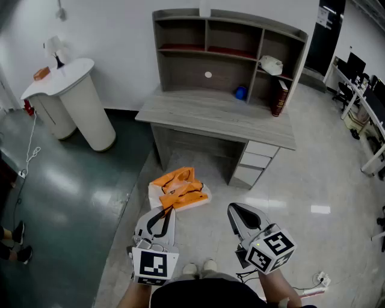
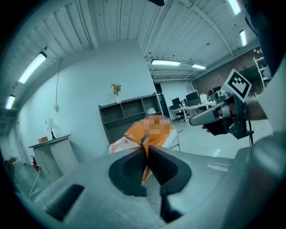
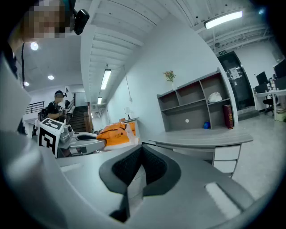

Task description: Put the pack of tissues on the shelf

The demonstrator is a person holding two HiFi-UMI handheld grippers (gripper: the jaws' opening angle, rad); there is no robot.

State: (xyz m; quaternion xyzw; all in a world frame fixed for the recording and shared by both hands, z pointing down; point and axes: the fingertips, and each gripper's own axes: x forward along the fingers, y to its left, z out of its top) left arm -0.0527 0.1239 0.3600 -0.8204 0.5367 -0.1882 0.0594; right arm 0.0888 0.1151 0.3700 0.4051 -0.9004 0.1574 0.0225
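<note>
Left tool (image 1: 168,210), right tool (image 1: 236,214); one tissue pack (image 1: 180,187)

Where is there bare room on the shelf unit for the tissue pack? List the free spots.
Free: the three top compartments of the shelf unit, and the wide front of the desk top, left of the blue object. Crowded: the right column, where a white object sits on its shelf and a red book leans below, the blue object beside it.

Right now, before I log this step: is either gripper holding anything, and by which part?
The left gripper pinches the orange pack of tissues by its thin near edge; the right gripper is shut on nothing.
</note>
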